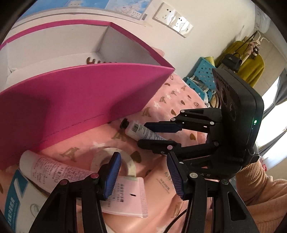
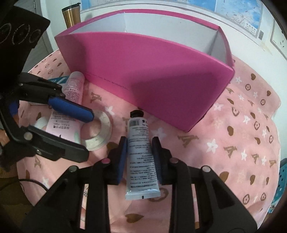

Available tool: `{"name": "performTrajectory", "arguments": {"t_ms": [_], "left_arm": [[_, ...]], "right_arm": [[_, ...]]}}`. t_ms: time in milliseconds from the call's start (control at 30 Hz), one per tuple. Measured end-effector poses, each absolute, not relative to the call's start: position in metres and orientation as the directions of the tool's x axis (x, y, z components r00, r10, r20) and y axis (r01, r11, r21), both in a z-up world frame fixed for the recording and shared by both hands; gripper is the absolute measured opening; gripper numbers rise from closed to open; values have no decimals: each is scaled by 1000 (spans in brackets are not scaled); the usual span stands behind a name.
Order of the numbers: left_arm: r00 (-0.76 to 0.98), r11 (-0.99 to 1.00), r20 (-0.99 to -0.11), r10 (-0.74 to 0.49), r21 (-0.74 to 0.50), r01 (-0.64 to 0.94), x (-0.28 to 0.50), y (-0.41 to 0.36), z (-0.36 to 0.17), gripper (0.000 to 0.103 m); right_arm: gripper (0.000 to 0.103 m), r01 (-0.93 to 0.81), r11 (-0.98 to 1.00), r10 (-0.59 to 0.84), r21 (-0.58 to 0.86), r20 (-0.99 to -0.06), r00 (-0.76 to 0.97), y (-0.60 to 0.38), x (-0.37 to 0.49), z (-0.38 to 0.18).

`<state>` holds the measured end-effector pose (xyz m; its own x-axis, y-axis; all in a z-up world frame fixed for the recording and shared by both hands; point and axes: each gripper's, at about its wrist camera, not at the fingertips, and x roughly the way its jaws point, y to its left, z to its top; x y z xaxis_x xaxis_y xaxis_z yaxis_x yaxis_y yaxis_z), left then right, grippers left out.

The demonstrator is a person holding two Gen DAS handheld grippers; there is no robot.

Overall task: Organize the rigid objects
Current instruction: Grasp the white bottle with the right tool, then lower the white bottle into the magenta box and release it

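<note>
A magenta box [image 2: 152, 75] with white inside stands on the pink cloth; it also shows in the left wrist view [image 1: 75, 100]. A white tube with a black cap [image 2: 140, 154] lies between the blue pads of my right gripper [image 2: 140, 154], which touch or nearly touch its sides; the tube rests on the cloth. The same tube [image 1: 141, 131] and right gripper [image 1: 152, 134] show in the left wrist view. My left gripper [image 1: 143, 172] is open above a pink tube [image 1: 59, 170] and a tape roll [image 1: 114, 157].
A blue-and-white carton [image 1: 16, 197] lies under the pink tube at the left. A brown item [image 1: 91, 61] lies inside the box. A metal tumbler [image 2: 70, 15] stands behind the box. Blue baskets [image 1: 202, 77] stand beyond the table's edge.
</note>
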<state>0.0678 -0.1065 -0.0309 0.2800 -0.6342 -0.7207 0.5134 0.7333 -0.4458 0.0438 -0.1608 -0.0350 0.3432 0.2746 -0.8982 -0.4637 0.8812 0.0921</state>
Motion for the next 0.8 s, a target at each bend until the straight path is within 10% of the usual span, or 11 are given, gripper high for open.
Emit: {"name": "performTrajectory", "arguments": {"t_ms": [800], "left_arm": [[355, 679, -635, -685, -382, 627, 67, -139, 35, 52]], "right_arm": [[30, -382, 890, 432, 247, -723, 539, -199, 30, 70]]}}
